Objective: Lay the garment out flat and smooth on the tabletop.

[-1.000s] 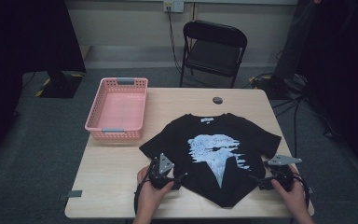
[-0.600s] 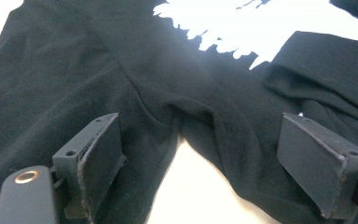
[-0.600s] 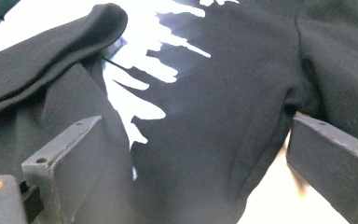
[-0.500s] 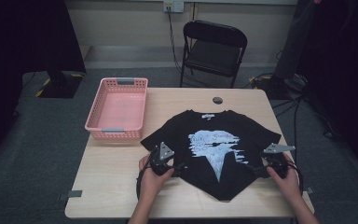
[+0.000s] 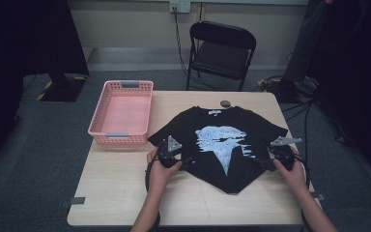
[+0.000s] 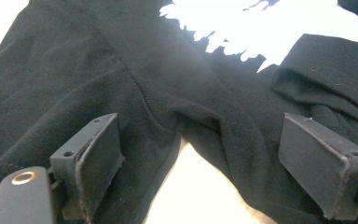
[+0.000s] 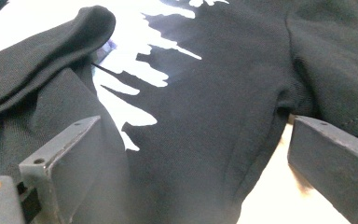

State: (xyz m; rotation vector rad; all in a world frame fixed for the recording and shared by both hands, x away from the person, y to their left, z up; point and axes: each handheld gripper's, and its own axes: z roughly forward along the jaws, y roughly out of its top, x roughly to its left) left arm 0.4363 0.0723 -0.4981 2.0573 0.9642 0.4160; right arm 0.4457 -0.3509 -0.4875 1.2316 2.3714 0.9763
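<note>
Folding a shirt (image 5: 222, 145) on the bench (image 5: 121, 188): it lies between the left hand-held gripper (image 5: 183, 163) and right hand-held gripper (image 5: 266, 163), both spread at its armpits. Bottom hem appears tucked up; side folds likely remain.

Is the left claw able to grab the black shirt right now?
Probably yes. The left claw is open, and the black shirt lies right between its jaws at the armpit fold, with nothing in the way.
</note>
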